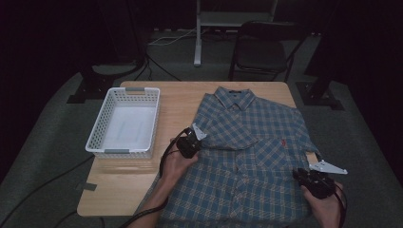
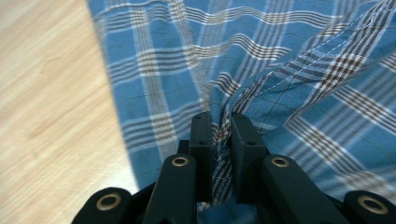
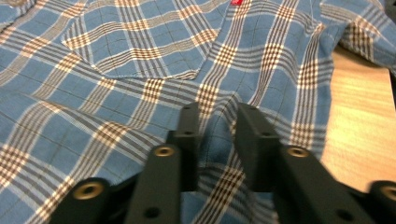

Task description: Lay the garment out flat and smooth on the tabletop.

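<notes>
I have the blue plaid button-up shirt (image 1: 247, 152) spread face up on the wooden table (image 1: 119, 185), collar at the far edge, hem hanging toward my side; the white plastic basket (image 1: 124, 122) sits well apart, off beyond my left gripper (image 1: 190, 142).

In the left gripper view my left gripper (image 2: 219, 126) has its two black jaws nearly together, and a raised ridge of the shirt's cloth (image 2: 222, 128) runs up between them, pinched from both sides; the shirt's edge and the bare table lie off to the left of the jaws.

In the right gripper view my right gripper (image 3: 215, 116) stands a little wider, with a bunched fold of plaid (image 3: 215, 140) humped up between the jaws and pressed by both pads; the chest pocket (image 3: 140, 42) lies ahead and to the left of those jaws, a small red tag (image 3: 236, 2) straight ahead at the top; bare wood shows to their right.
</notes>
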